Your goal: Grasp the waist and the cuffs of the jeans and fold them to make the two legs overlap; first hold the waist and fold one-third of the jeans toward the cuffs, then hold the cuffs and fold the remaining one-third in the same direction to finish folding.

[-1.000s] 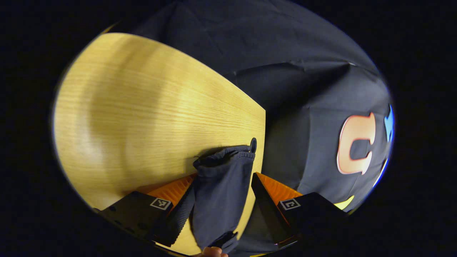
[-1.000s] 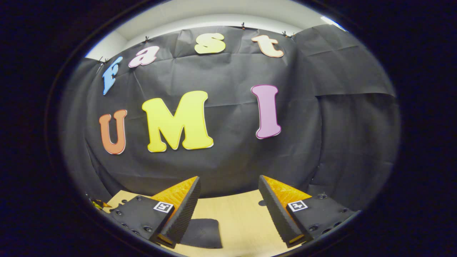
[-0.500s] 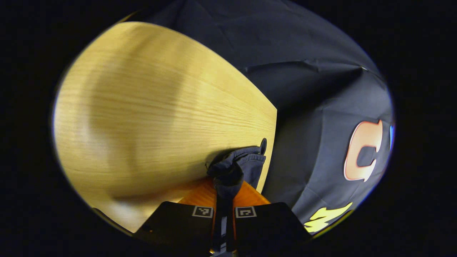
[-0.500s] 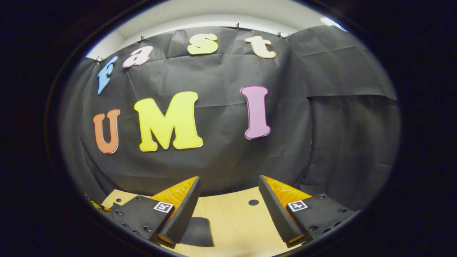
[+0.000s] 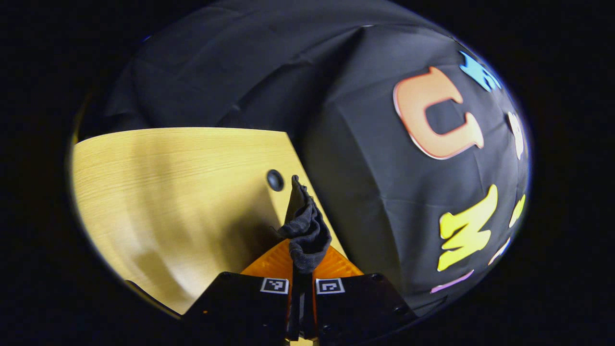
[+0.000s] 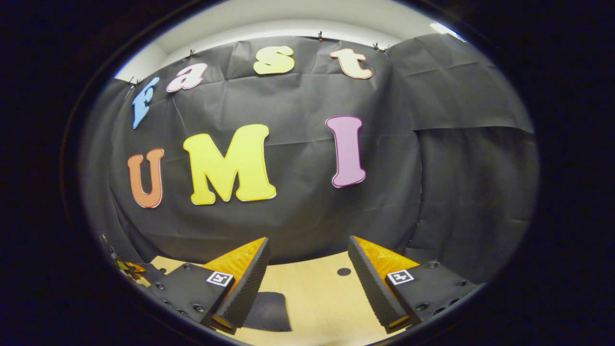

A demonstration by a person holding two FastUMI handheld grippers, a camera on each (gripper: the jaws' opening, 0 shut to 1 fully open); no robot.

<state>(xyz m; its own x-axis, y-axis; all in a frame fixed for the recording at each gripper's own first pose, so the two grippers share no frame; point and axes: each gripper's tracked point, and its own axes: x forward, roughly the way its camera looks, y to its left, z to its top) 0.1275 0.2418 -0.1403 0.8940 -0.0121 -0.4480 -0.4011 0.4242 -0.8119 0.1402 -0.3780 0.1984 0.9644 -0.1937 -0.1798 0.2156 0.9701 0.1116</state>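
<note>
Dark denim jeans (image 5: 305, 228) now hang pinched in the closed left gripper (image 5: 301, 269), lifted off the wooden table (image 5: 168, 192) to fold; the right gripper (image 6: 307, 269) stays open.

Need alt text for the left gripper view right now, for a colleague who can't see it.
The left tool is shut on a bunched fold of dark jeans that sticks up between its fingers. Beyond lies the wooden table with a small dark hole near its edge.

jeans (image 5: 305, 229): dark grey-blue | table (image 5: 182, 187): light yellow wood grain | table hole (image 5: 275, 179): black
</note>
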